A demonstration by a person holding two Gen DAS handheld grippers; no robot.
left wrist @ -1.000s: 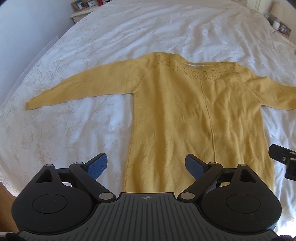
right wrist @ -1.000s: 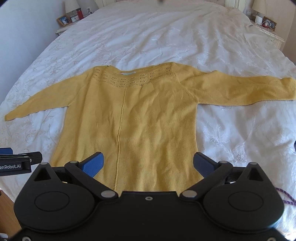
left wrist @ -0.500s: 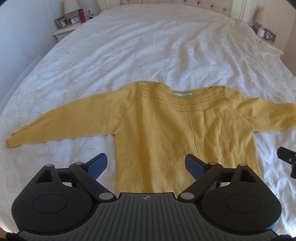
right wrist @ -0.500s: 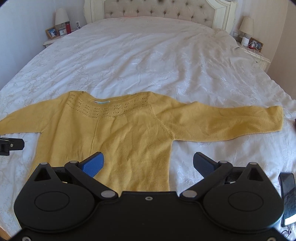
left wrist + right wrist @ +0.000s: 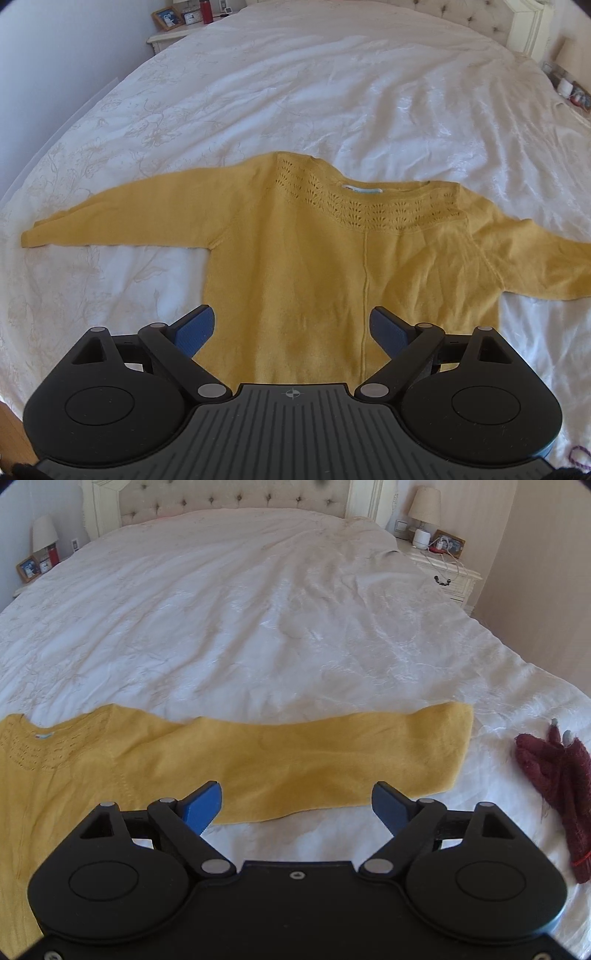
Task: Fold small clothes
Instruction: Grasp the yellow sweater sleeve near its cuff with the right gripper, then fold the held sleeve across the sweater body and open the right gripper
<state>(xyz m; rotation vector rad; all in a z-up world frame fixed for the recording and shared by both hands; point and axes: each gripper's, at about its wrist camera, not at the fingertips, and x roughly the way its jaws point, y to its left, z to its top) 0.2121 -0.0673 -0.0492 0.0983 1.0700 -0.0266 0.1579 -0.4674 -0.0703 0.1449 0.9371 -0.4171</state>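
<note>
Yellow sweater (image 5: 332, 280): flat on white bedspread (image 5: 332, 92), neckline toward headboard (image 5: 236, 498), hem nearest, sleeves outstretched sideways. Left gripper (image 5: 291, 326): jaws wide, empty, over body. Right gripper (image 5: 295, 801): jaws wide, just narrowing, empty, over sleeve.

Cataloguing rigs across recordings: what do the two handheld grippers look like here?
Both match: the left gripper and right gripper have black bodies, two round discs, silver pivot pins, angled black links and blue-padded fingers. The left body is ribbed grey with a crosshair mark.
</note>
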